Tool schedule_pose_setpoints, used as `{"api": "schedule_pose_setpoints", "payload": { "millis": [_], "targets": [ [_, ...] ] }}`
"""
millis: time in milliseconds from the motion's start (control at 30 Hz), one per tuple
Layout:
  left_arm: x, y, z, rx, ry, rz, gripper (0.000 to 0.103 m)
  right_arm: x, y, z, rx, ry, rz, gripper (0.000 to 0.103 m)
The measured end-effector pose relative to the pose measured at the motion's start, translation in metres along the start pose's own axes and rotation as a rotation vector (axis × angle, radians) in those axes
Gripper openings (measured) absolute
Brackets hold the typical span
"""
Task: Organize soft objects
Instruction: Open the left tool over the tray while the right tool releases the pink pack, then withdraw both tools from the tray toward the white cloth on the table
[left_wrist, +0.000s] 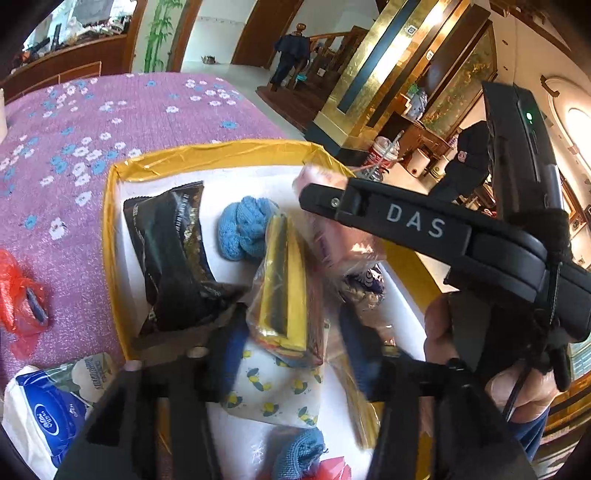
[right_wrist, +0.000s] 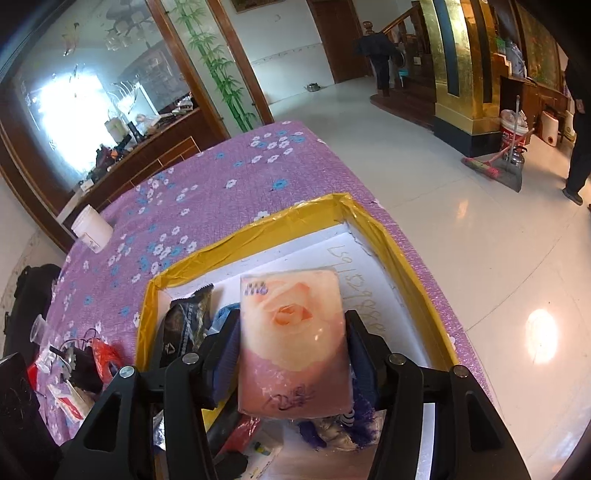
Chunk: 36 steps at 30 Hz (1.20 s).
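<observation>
White letters "DAS" stand on the right hand-held gripper (left_wrist: 325, 206), seen from the left wrist view. The blue-and-white tissue pack (left_wrist: 44, 417) carries the word "OPEN". Handwritten digits on the white box floor (right_wrist: 354, 273) are upside down and unreadable.

The rose-print tissue pack (right_wrist: 293, 341) is covering much of the box floor and part of the handwriting (right_wrist: 364, 282) there. In the left wrist view, motion is blurring this pack (left_wrist: 325, 206). The blue knitted item (left_wrist: 301, 452), possibly a sock, is running past the bottom edge.
</observation>
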<state>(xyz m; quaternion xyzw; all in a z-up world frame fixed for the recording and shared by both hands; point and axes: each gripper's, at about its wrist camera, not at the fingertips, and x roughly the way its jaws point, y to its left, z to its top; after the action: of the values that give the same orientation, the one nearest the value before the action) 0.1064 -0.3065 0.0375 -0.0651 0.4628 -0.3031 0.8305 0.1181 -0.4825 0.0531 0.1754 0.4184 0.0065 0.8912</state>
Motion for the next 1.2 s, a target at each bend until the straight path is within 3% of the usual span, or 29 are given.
{"api": "schedule_pose_setpoints", "payload": {
  "millis": [233,367,433,633,733,867,1000,1200],
  "targets": [
    [-0.006,0.003,0.002,-0.007,-0.010,0.001,0.053,-0.018,-0.008,-0.003,0.046,-0.057,0.014,0.059],
    [-0.016,0.001,0.003,0.000,-0.051,0.019,0.062,-0.049,-0.008,-0.015,0.061,-0.136,0.009,0.059],
    [-0.024,-0.001,0.004,0.009,-0.083,0.038,0.065,-0.071,-0.005,-0.028,0.053,-0.188,0.005,0.059],
    [-0.044,-0.013,0.004,0.038,-0.133,0.070,0.067,-0.127,0.006,-0.079,0.004,-0.326,-0.002,0.075],
    [-0.056,-0.022,-0.001,0.069,-0.146,0.090,0.067,-0.148,0.005,-0.094,-0.009,-0.332,-0.004,0.076],
    [-0.079,-0.029,-0.014,0.100,-0.150,0.116,0.069,-0.176,0.000,-0.111,-0.041,-0.407,-0.058,0.079],
    [-0.105,-0.033,-0.032,0.140,-0.167,0.122,0.072,-0.177,-0.003,-0.129,0.008,-0.394,0.027,0.079],
    [-0.151,-0.013,-0.073,0.180,-0.221,0.165,0.077,-0.167,0.029,-0.154,-0.094,-0.367,0.121,0.084]
  ]
}}
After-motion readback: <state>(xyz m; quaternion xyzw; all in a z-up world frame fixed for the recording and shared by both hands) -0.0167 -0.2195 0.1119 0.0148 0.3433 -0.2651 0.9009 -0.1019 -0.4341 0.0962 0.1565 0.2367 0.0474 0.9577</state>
